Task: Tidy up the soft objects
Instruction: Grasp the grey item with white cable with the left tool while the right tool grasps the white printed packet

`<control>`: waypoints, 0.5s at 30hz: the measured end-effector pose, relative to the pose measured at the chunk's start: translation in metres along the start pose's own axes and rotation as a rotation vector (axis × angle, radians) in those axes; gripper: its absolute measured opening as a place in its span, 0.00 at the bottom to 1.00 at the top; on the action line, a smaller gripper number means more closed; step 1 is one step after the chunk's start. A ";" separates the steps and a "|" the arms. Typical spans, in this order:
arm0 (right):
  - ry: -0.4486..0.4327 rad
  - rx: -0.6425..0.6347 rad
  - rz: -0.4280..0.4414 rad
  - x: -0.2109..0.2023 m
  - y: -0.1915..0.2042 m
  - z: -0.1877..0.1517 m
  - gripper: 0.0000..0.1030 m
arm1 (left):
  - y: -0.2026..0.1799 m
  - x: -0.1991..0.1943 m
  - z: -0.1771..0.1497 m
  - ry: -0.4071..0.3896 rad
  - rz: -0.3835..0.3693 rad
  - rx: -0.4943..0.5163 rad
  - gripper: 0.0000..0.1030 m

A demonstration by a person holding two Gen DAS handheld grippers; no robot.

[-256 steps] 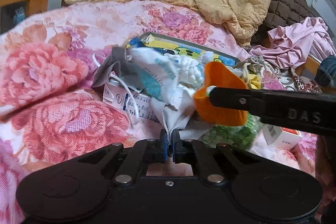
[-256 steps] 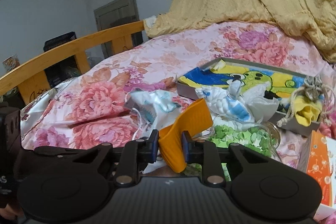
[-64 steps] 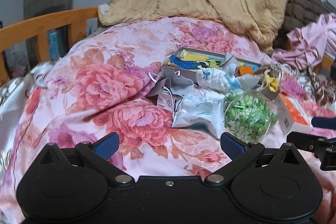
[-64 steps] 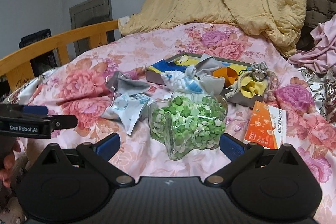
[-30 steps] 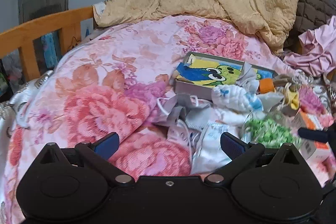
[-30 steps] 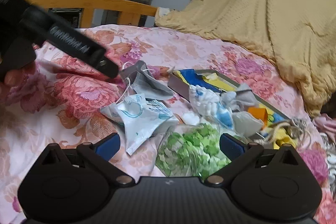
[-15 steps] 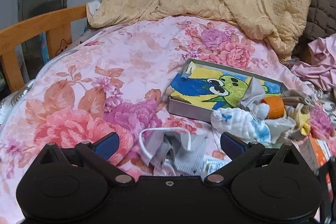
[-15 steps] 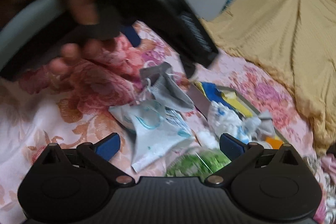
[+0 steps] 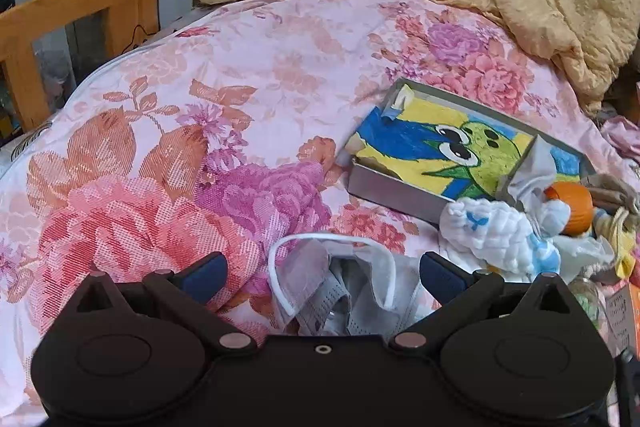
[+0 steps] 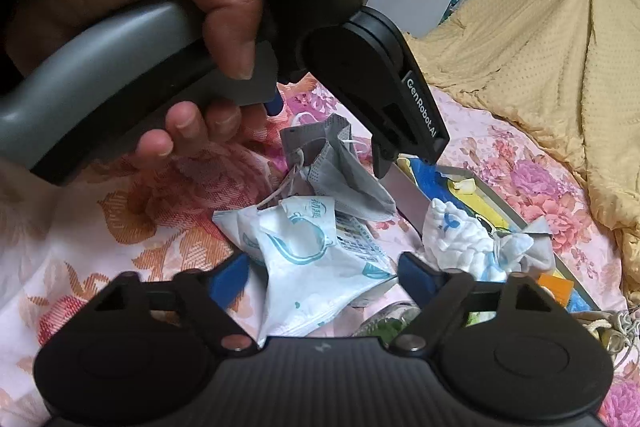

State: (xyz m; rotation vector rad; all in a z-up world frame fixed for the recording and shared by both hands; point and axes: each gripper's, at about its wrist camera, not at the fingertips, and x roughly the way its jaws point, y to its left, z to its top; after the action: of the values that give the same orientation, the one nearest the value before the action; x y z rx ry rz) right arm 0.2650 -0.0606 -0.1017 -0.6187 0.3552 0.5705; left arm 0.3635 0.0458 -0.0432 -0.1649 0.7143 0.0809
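Right wrist view: one crumpled white-and-teal plastic mask packet [image 10: 316, 263] between my closing right gripper [image 10: 320, 277], ungripped. One creased grey face mask [image 9: 344, 291] on floral quilt [image 9: 200, 131] between my wide-open left gripper [image 9: 320, 273].

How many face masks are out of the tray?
2. The grey mask lies on the quilt below the left gripper; the packaged white mask sits between the closing right gripper's fingers. Others may be hidden.
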 end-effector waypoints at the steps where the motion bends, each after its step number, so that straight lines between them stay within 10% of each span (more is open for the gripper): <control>1: -0.002 -0.004 -0.006 0.000 0.001 0.000 0.75 | 0.001 0.000 0.001 -0.004 0.008 -0.009 0.99; 10: -0.004 -0.028 -0.011 -0.002 0.008 0.000 0.65 | 0.004 0.008 0.001 -0.005 0.025 -0.060 0.85; 15: 0.007 0.010 0.002 -0.003 0.005 0.001 0.63 | 0.008 0.012 -0.004 0.026 0.021 -0.097 0.59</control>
State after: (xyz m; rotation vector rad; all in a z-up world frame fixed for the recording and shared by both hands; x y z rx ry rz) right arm 0.2593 -0.0579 -0.1021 -0.6113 0.3653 0.5685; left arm 0.3685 0.0526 -0.0552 -0.2518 0.7386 0.1342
